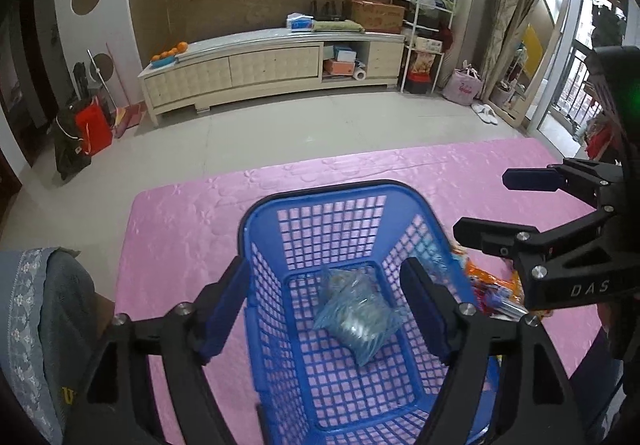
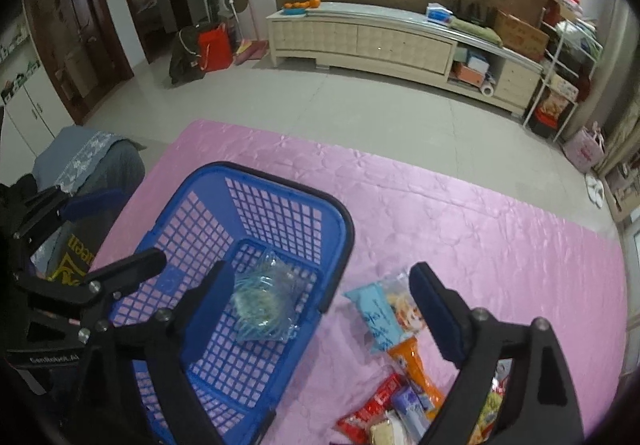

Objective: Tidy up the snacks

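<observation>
A blue lattice basket [image 1: 332, 197] stands on the pink mat [image 1: 180, 213]. One clear bluish snack packet [image 1: 356, 313] lies on its floor. My left gripper [image 1: 324, 309] hovers open over the basket's near side, nothing between its fingers. In the right wrist view the basket [image 2: 280, 181] is at the left with the packet [image 2: 260, 301] inside. My right gripper [image 2: 320, 293] is open and empty above the basket's right rim. Right of the basket, loose snacks lie on the mat: a light blue packet [image 2: 376, 313], an orange one [image 2: 412, 365] and a red one [image 2: 372, 409].
A seat draped in grey-blue cloth [image 2: 92, 161] stands against the mat's left edge. Beyond the mat's far edge is tiled floor [image 1: 320, 125], then a long cream cabinet [image 1: 272, 65] by the wall. The other gripper shows at each view's side: right [image 1: 484, 203], left [image 2: 136, 225].
</observation>
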